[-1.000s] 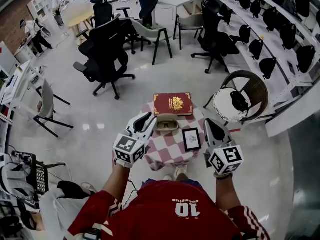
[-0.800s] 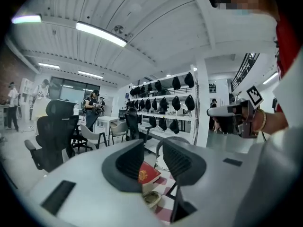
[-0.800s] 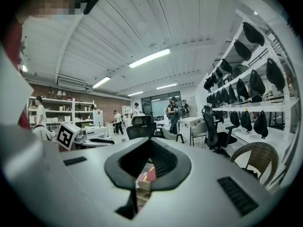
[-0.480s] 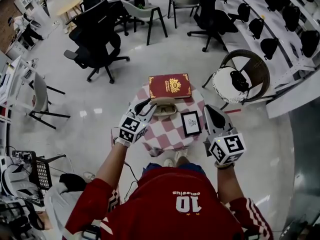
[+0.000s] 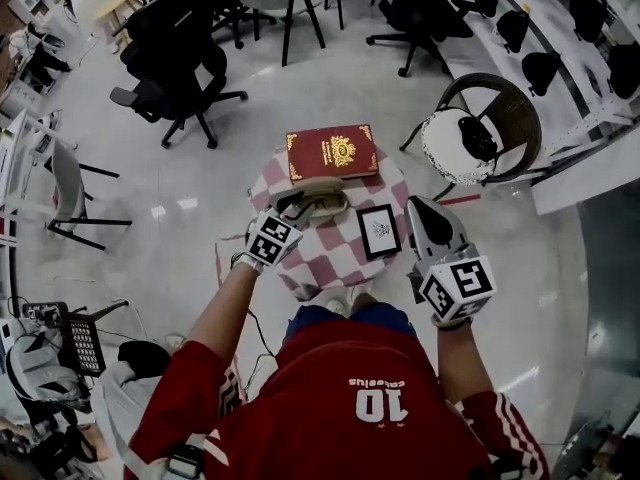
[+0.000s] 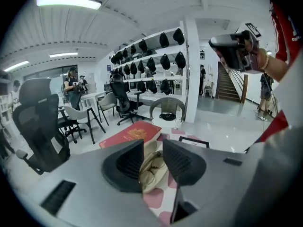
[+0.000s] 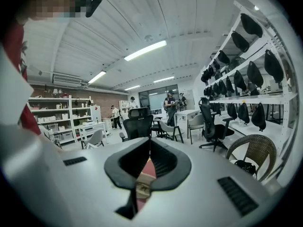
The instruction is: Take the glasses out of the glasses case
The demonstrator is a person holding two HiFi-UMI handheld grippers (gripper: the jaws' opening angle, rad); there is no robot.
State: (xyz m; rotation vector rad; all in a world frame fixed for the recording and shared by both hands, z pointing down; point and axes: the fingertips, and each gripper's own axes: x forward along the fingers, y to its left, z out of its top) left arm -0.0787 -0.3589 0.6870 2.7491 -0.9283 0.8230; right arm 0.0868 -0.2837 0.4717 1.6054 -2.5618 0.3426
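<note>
We see the left tongs [image 6: 152,145] spread wide. They have just been opening, and their two dark pads stand apart with the open beige fabric glasses case [image 6: 155,175] lying in the gap between them, not pinched. Inside that case rest thin-rimmed glasses [image 6: 150,165]. The right tongs [image 7: 150,141] are pressed together at the tips and hold nothing. Only a sliver of red and beige shows through the slit behind them.

In the head view the left arm reaches forward and down in a red sleeve, with the forearm bare. The left tongs [image 5: 297,209] tilt down at the case [image 5: 326,206], which lies near the middle of the small round tabletop [image 5: 335,258] with its red-and-white checked cloth. The right arm is bent and held higher. The right tongs [image 5: 414,204] hang over the tabletop's right edge, nearly level and apart from the case.

Only the left gripper view lets us see the glasses; the head view gives just the case's pale outline. The left gripper view also catches the right tongs [image 6: 217,45] raised at upper right, gripped by a hand [image 6: 259,58].

A dark red hardcover book with a gold crest [image 5: 332,152] lies at the tabletop's far edge, just beyond the case. A black-framed picture [image 5: 380,231] lies at the right edge. Off the tabletop stand a round wicker chair with a white cushion [image 5: 480,133] and black office chairs [image 5: 172,58].
</note>
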